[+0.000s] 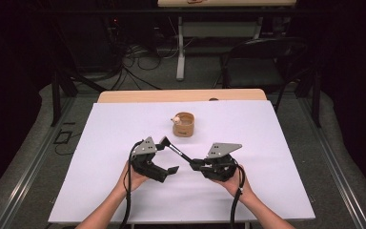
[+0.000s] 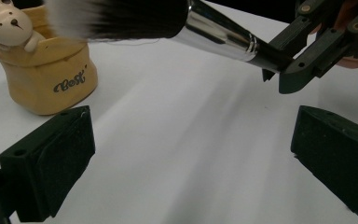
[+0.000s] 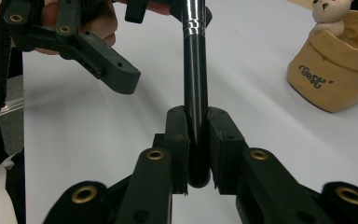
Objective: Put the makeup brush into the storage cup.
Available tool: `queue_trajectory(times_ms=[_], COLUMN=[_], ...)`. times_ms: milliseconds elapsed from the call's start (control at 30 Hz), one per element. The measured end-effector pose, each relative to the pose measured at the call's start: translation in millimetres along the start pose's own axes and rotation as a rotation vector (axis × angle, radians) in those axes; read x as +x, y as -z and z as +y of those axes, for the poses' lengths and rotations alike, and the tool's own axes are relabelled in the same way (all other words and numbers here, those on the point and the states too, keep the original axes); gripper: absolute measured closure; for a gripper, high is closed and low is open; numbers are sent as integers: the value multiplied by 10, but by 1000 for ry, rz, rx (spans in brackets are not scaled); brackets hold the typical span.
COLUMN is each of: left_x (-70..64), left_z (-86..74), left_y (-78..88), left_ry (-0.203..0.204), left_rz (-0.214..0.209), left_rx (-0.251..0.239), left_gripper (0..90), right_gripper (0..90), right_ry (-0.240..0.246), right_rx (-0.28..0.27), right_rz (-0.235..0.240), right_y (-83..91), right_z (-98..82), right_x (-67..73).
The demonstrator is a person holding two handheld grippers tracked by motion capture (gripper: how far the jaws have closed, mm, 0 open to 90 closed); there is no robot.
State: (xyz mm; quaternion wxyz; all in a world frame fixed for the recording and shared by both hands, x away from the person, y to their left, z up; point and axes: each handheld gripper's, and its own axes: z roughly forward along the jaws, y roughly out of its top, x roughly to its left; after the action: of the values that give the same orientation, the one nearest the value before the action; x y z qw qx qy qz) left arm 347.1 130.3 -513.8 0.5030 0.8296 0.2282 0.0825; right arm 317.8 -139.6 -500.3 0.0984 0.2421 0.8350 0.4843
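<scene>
Jaws of the right gripper clamped tight on the black handle of a makeup brush, matte pads pressing both sides, handle end sunk between them and partly hidden. Jaws of the left gripper spread wide with nothing between, just bare white tabletop; both blocks cut off by the lower frame edge, faces finely grained, one screw hole visible on the left block. Brush raised above the tabletop, slanting from the right gripper up toward the pot: glossy black round handle, polished silver ferrule, dense bristles dark at the root and fading to white at the blurred tip, the tip cropped by the top edge in the left gripper view. Small rounded pot, tan, slightly lumpy, seemingly ceramic, with dark cursive lettering hard to read for certain; standing near the far middle of the white sheet, well apart from both grippers. Cream bear figure perched at the pot's rim, ears cropped at the frame top. Inside of the pot not visible. Left gripper held low just beside the brush, one jaw tip near the ferrule; touching or not, cannot tell. Grey three-cornered plates on both grippers, black cables trailing back past the wrists. Surroundings beyond the tabletop dark, chair and cables barely made out.
</scene>
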Motion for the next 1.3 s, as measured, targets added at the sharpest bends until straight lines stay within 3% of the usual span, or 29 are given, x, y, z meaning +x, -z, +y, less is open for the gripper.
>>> queue_trajectory(times_ms=[167, 633, 833, 967, 1300], left_x=[-13, 6, 12, 18, 14], left_z=[35, 31, 21, 12, 24], left_y=[13, 9, 10, 2, 13], left_ry=[16, 67, 67, 87, 111], left_rz=[43, 7, -5, -26, -34], left_rx=[-29, -75, -78, -94, -125], left_gripper=[45, 371, 462, 515, 619], right_gripper=[795, 795, 795, 794, 793], right_ry=[-9, -55, -66, -69, -65], right_rx=[-1, 11, 16, 25, 46], right_rz=[-6, -34, -37, -35, -32], right_y=[-45, -237, -281, -319, -451], right_z=[2, -41, -55, -80, -97], right_x=[15, 56, 67, 64, 118])
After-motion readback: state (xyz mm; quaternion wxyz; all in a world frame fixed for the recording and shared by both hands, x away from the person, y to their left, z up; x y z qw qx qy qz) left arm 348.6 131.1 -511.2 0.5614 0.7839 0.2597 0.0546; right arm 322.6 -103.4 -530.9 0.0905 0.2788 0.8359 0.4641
